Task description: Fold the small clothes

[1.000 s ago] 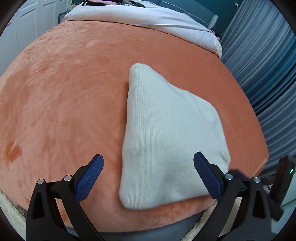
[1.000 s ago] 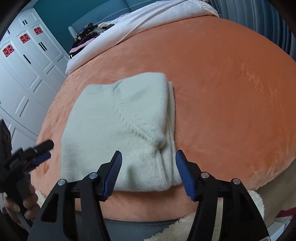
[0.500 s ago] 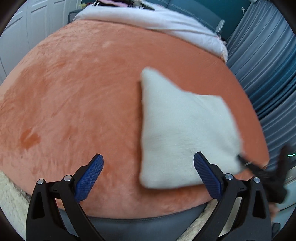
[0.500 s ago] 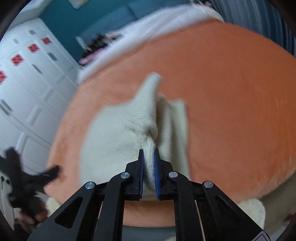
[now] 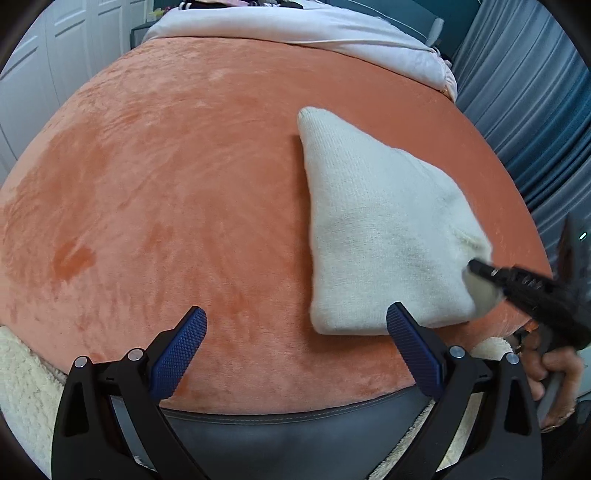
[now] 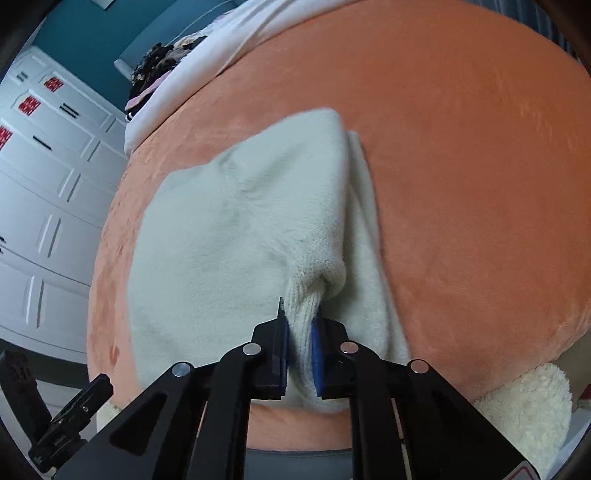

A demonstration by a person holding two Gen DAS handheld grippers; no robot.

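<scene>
A folded cream knitted garment (image 5: 380, 236) lies on the orange plush bed cover (image 5: 184, 184), towards its near right part. My right gripper (image 6: 300, 341) is shut on a bunched near edge of the garment (image 6: 236, 240); in the left wrist view it shows as a black tool (image 5: 532, 288) pinching the garment's right corner. My left gripper (image 5: 295, 343) is open and empty, hovering over the cover's near edge, left of the garment. It also shows at the lower left of the right wrist view (image 6: 70, 417).
A white sheet (image 5: 314, 33) and a heap of dark clothes (image 6: 159, 66) lie at the bed's far end. White cupboard doors (image 6: 48, 184) stand on the left, grey-blue curtains (image 5: 535, 110) on the right. A cream fleece blanket (image 6: 524, 406) hangs at the near edge.
My right gripper has closed on the garment's near edge and pulled it up into a bunch. My left gripper has shifted left, away from the garment, and stayed open.
</scene>
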